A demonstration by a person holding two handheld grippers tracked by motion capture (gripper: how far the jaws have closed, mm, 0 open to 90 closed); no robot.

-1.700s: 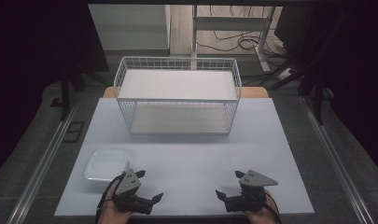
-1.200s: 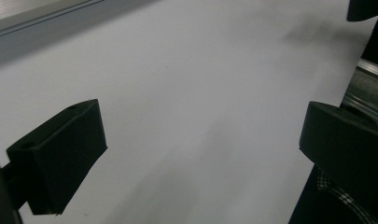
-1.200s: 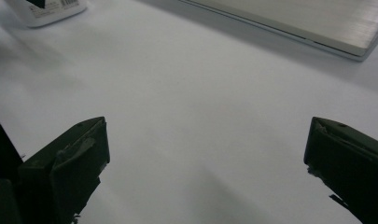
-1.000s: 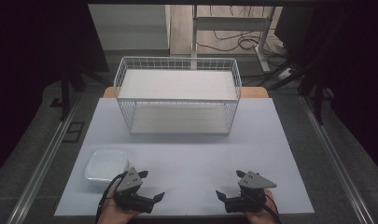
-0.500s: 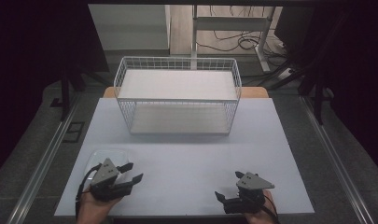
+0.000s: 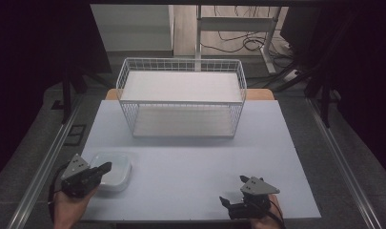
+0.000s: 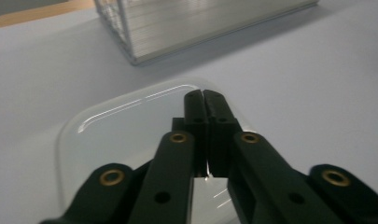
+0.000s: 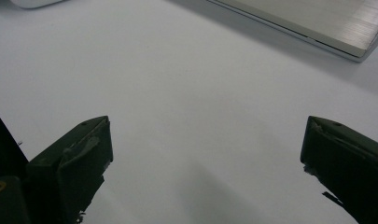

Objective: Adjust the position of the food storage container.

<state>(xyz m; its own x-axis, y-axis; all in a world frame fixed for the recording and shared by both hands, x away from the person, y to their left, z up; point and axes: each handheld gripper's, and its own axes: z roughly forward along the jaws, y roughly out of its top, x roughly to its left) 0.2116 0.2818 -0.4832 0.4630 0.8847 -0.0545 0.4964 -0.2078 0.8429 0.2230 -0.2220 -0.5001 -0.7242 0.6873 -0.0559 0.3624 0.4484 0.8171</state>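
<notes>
High view. Table [image 6: 190, 157], white top. Wire basket [image 6: 181, 98], white, two-tiered, stands at the far edge, centred. Dish [image 6: 115, 168], white, shallow, with rounded corners, lies near the near-left corner. Left gripper [image 6: 104, 168], held in a hand [image 6: 69, 210] that enters at the near edge, reaches over the dish's left rim, tips above the hollow; whether the tips touch the dish cannot be told from here. Right gripper [image 6: 232, 192], in the other hand at the near edge toward the right corner, lies low over bare tabletop, well apart from the dish and the basket; its jaws stand spread.

Left gripper view. Left gripper [image 7: 203, 95]: jaws clenched, having just been closing, the two tips pressed flat against each other with nothing between them, a detail the high view is too small to give. Dish [image 7: 107, 140] lies directly beneath and around the jaws, its far rim curving just beyond the tips. Corner of the basket [image 7: 130, 42] farther off, toward the table's far edge.

Right gripper view. Right gripper [image 8: 205, 149]: released, jaws wide apart, bare table [image 8: 200, 84] between them. Lower shelf of the basket [image 8: 317, 23] at the upper right; an edge of the dish [image 8: 35, 3] at the upper left.
</notes>
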